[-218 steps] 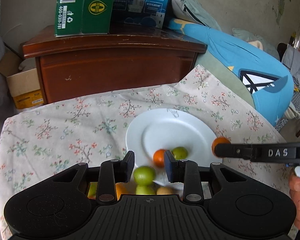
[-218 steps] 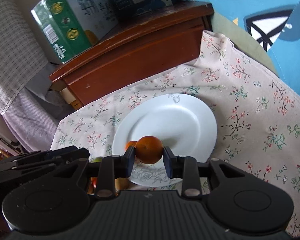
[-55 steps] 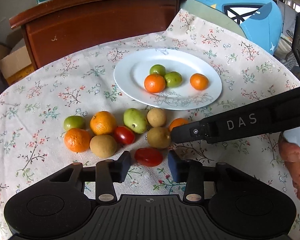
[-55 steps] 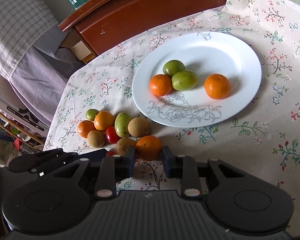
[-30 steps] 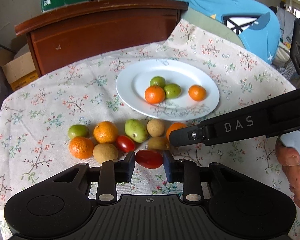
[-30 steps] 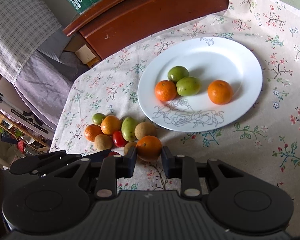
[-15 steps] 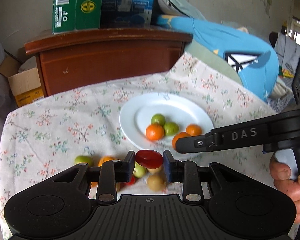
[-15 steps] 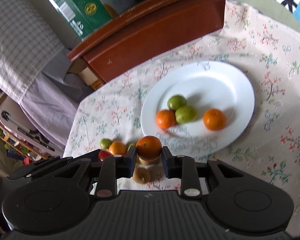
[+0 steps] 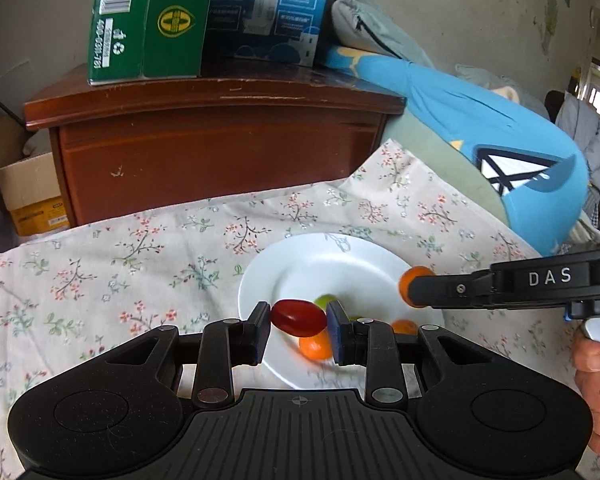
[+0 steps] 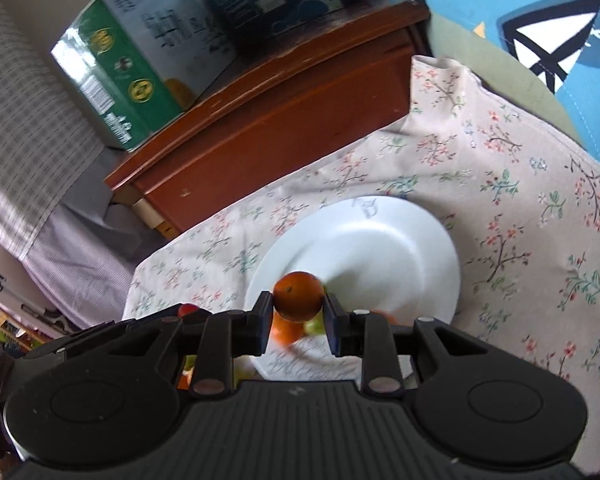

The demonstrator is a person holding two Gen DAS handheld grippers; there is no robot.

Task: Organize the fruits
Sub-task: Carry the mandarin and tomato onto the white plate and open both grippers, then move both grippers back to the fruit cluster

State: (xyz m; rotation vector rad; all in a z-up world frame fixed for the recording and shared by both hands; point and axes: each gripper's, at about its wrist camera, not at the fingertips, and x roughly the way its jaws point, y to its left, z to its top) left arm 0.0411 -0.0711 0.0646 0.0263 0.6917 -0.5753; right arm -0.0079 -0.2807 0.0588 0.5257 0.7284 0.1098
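The left tool (image 9: 298,322) grips a red tomato (image 9: 299,317) in the air over the near left rim of the white plate (image 9: 364,264) on the table (image 9: 100,256). To its right, the right tool (image 10: 294,311) clamps an orange (image 10: 299,296) above the same plate. Several fruits already lie on the plate; a few more seem to wait on the near left cloth, so the sorting looks partly done.

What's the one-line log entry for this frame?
left gripper: shut on tomato | right gripper: shut on orange | both above plate | plate: fruit on it
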